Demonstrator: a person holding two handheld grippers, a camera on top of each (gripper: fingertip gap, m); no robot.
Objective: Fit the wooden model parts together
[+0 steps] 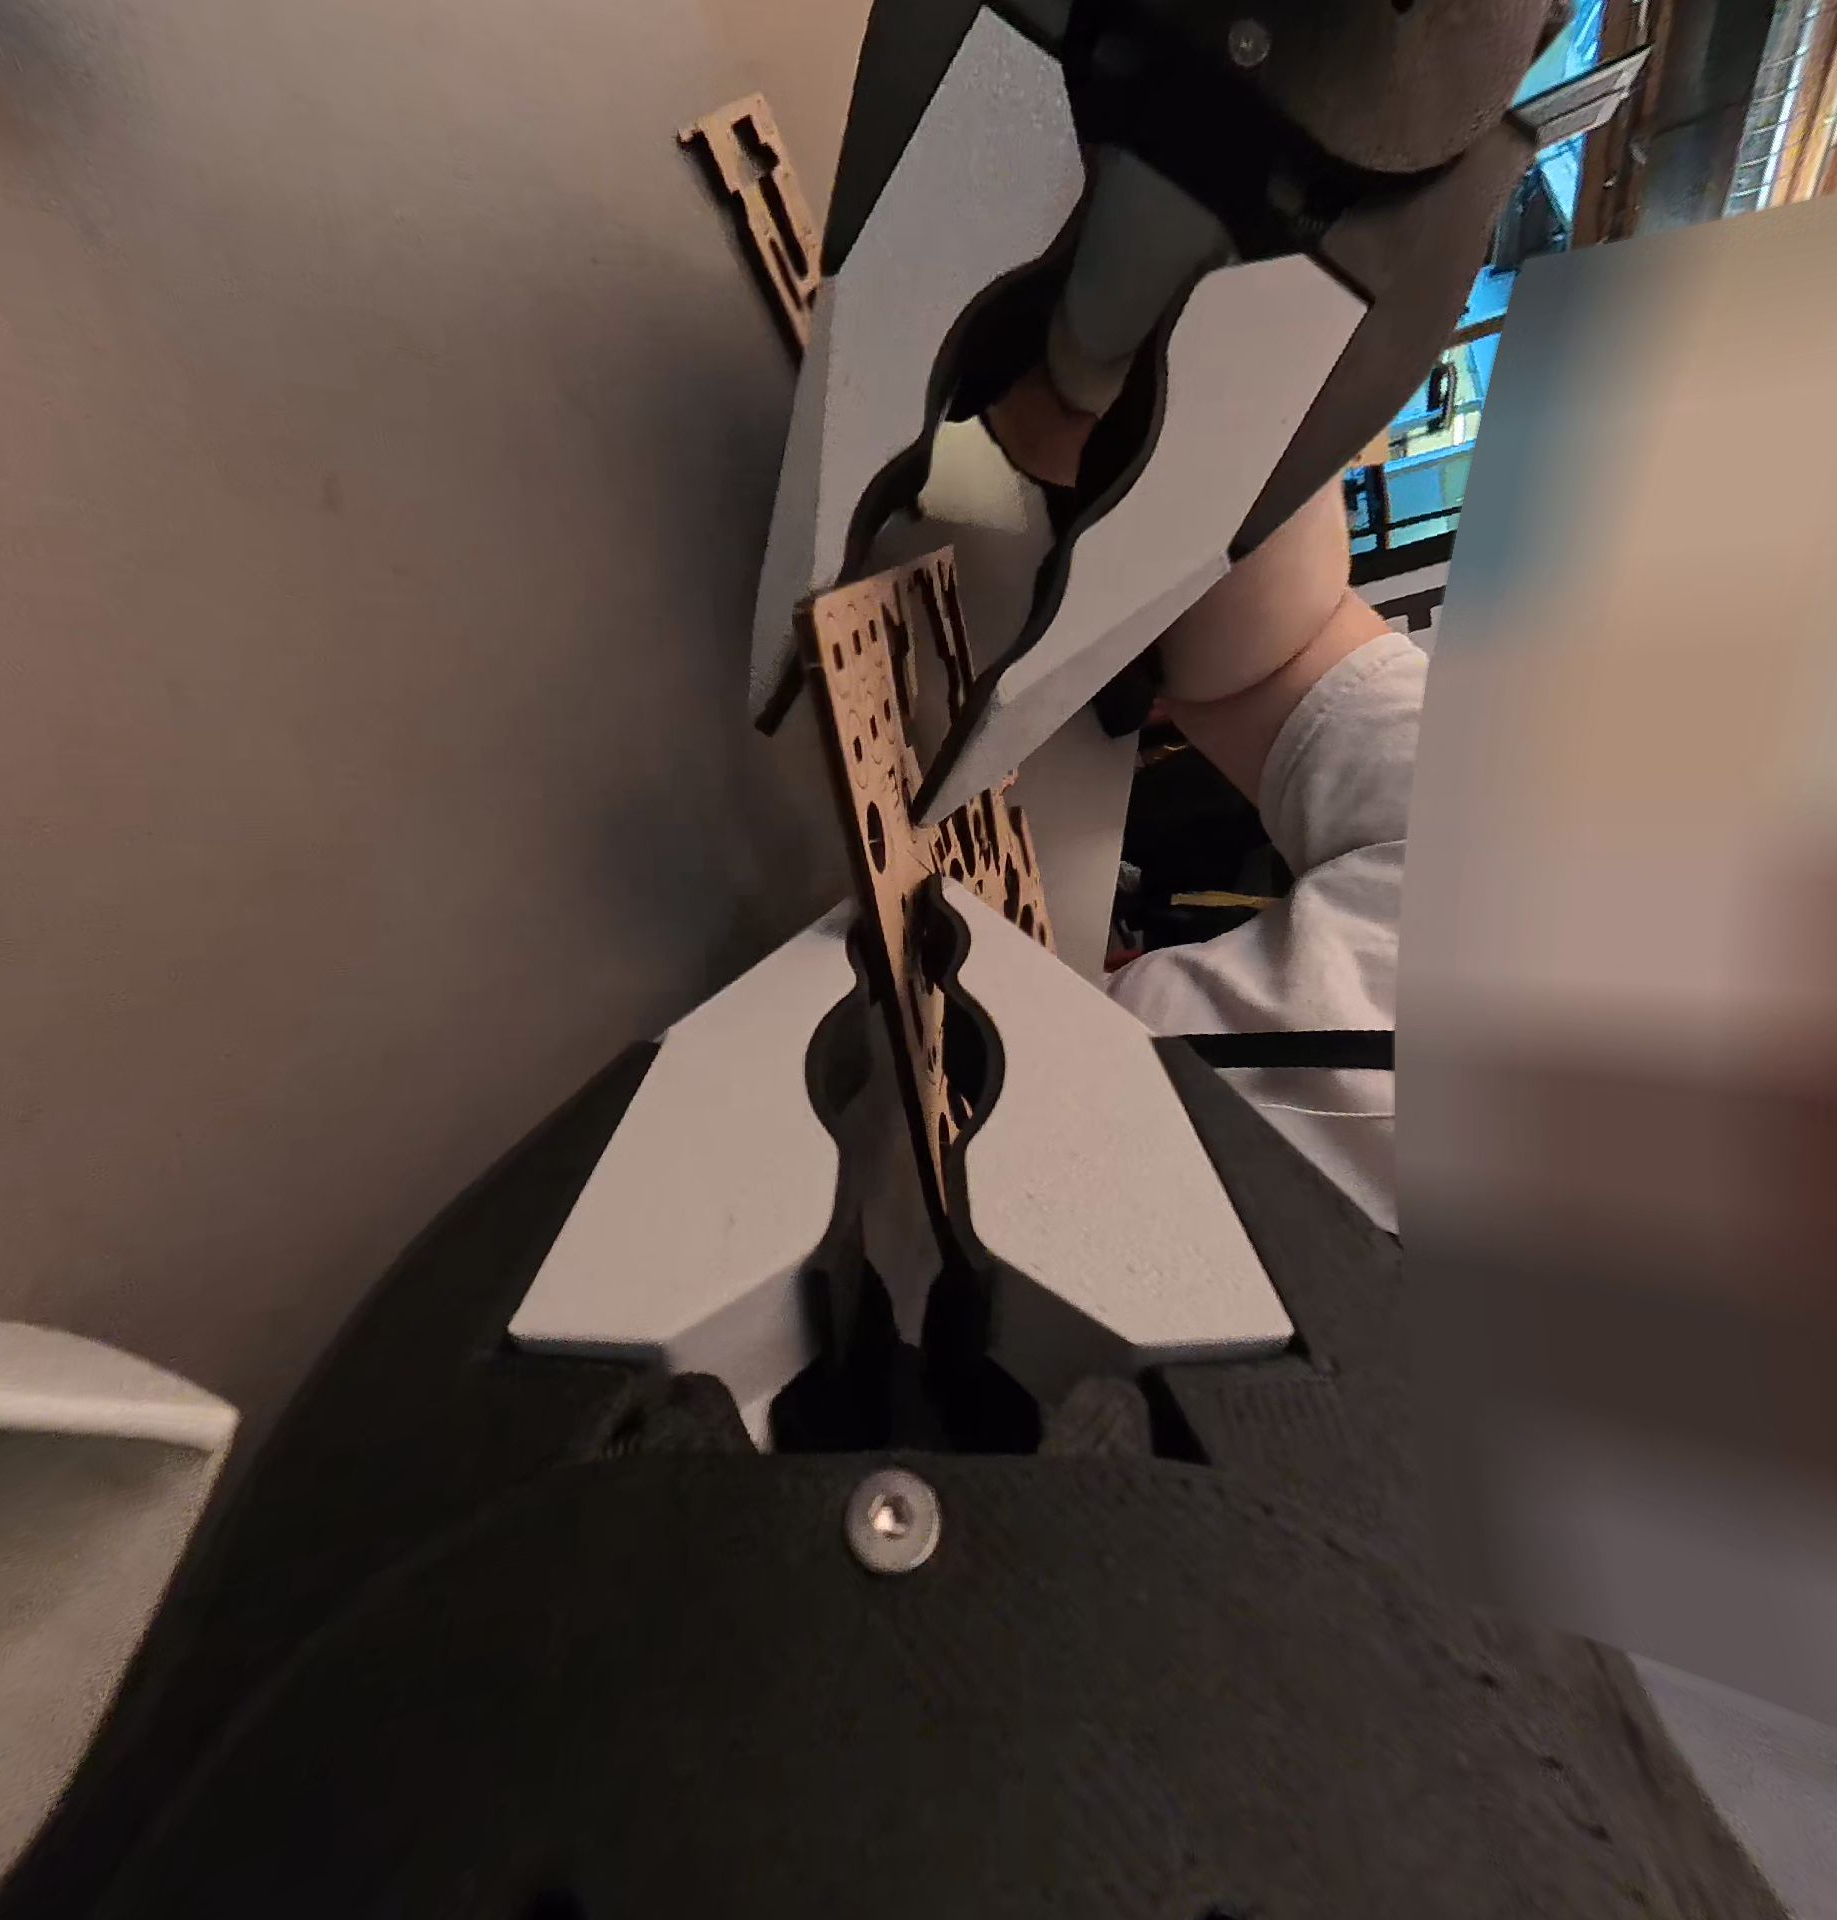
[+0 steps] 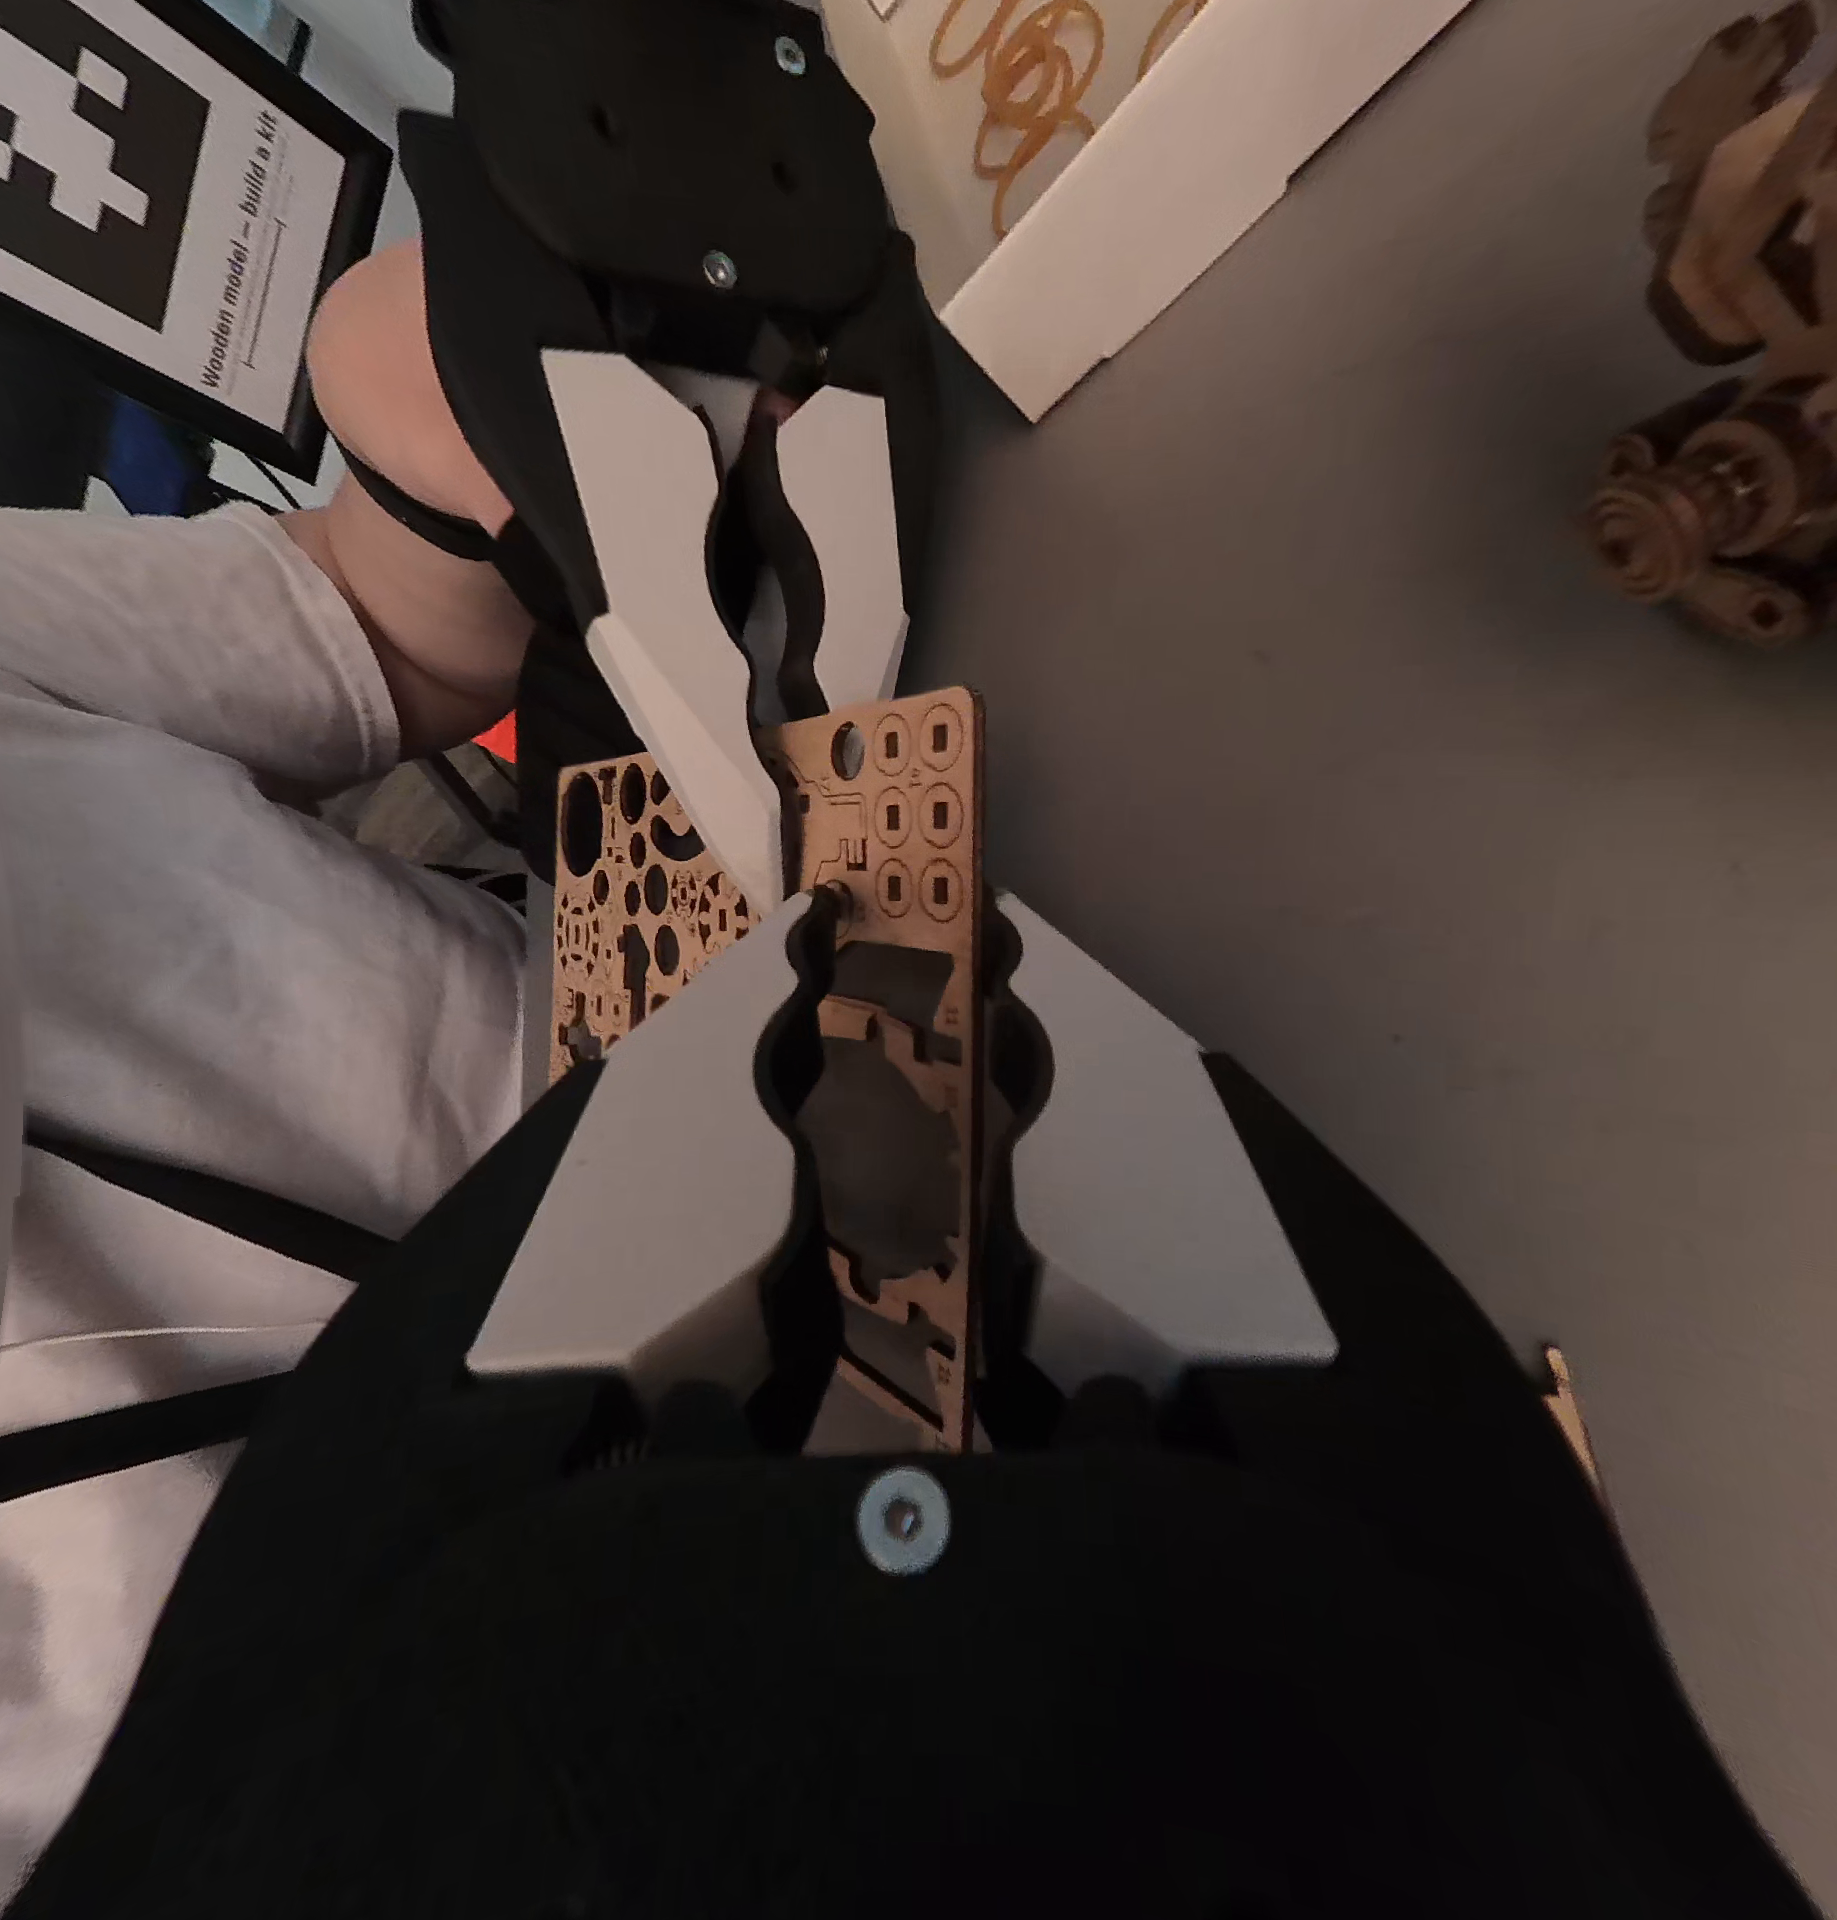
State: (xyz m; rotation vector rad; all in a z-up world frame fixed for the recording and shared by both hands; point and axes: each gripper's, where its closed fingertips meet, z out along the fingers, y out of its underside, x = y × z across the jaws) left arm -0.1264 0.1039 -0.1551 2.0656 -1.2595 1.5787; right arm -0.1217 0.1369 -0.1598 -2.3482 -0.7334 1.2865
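Note:
A thin laser-cut wooden sheet (image 1: pixel 860 665) with many cut-outs is held up between both grippers. My left gripper (image 1: pixel 898 914) is shut on it, seen edge-on between the pads. In the right wrist view the left gripper (image 2: pixel 784 717) comes down from the top, clamped on the sheet (image 2: pixel 914 821). My right gripper (image 2: pixel 898 904) is partly open over the sheet's face. Its left fingertip (image 2: pixel 789 920) touches a small round part in the sheet. In the left wrist view the right gripper (image 1: pixel 852 769) straddles the sheet's upper end.
A built wooden model (image 2: pixel 1745 364) stands on the grey table (image 2: pixel 1413 831) at the right. A white box (image 2: pixel 1153 239) with rubber bands (image 2: pixel 1028 104) lies behind. A framed marker card (image 2: pixel 114 187) is at top left. Another wooden piece (image 1: pixel 768 208) lies farther off. A person's white sleeve (image 2: pixel 166 883) is at the left. My left and right fingertips are right by each other.

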